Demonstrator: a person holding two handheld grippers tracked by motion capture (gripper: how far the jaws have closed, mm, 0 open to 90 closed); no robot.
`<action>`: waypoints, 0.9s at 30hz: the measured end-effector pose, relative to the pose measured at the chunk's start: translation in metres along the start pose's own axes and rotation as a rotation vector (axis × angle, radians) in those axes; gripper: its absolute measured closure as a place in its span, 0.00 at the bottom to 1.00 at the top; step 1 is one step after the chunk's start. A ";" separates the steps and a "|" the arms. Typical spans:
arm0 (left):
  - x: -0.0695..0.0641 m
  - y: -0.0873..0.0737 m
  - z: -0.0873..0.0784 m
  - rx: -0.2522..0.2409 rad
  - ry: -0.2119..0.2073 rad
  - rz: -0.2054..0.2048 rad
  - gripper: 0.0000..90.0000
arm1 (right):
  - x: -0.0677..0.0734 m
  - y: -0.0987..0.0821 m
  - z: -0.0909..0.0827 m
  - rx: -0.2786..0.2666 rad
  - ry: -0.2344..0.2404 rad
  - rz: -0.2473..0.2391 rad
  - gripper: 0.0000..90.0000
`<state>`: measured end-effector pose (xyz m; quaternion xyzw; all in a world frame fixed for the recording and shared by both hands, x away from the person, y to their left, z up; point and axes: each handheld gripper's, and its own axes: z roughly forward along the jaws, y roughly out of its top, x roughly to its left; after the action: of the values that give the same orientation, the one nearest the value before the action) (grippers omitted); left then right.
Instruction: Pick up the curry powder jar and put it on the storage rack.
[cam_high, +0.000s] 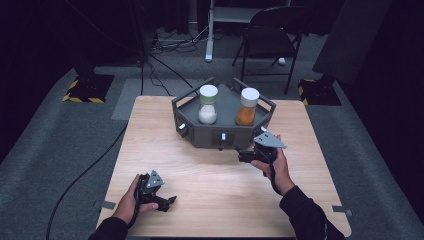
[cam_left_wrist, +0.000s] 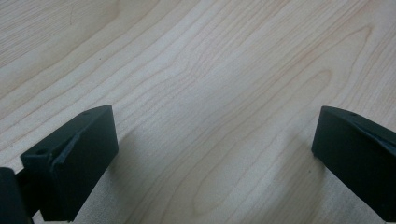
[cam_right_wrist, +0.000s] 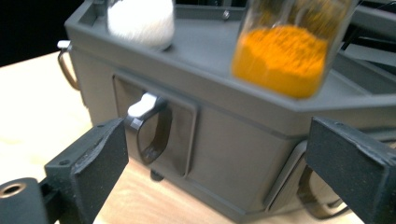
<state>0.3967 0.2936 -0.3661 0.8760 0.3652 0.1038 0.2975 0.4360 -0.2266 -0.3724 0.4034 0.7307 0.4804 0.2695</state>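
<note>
Right gripper (cam_high: 245, 156): held in the person's right hand (cam_high: 274, 162) at the front right face of the grey box (cam_high: 200, 131). Jaws are spread wide and hold nothing. In the right gripper view, the right gripper (cam_right_wrist: 215, 163) looks straight at the box wall; the left jaw stands just beside a dark loop handle (cam_right_wrist: 150, 133) with a white tip, set in a recessed panel. The handle lies between the jaws, nearer the left one; contact cannot be determined. A second loop handle (cam_right_wrist: 322, 200) shows partly behind the right jaw.

Left gripper (cam_high: 167, 202): held in the left hand (cam_high: 131, 200) near the front left of the table (cam_high: 215, 190), well apart from the box. In the left gripper view, the left gripper (cam_left_wrist: 215, 140) has its jaws wide apart, with bare wood grain between them. Nothing is held.

Box: multi-sided, grey, near the far middle of the table, with rails around its top and small knobs on its front faces.

Jars on the box top, both upright with white lids:
- White jar (cam_high: 208, 104), on the left, holds white powder.
- Orange jar (cam_high: 247, 106), on the right, holds orange powder. In the right gripper view it stands above and beyond the open jaws.

A folding chair (cam_high: 270, 35) stands on the floor beyond the table.
</note>
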 end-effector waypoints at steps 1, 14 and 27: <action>0.000 0.000 0.000 0.000 0.000 0.000 0.00 | 0.000 -0.002 -0.001 0.004 0.007 0.001 0.06; 0.000 0.000 0.000 0.000 0.000 -0.001 0.00 | 0.010 -0.020 -0.007 0.067 0.061 -0.038 0.06; 0.000 0.000 0.000 0.000 0.001 -0.002 0.00 | -0.001 -0.031 -0.027 0.157 0.129 -0.076 0.04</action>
<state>0.3968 0.2932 -0.3661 0.8756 0.3660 0.1040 0.2976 0.4052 -0.2475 -0.3898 0.3633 0.7967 0.4361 0.2077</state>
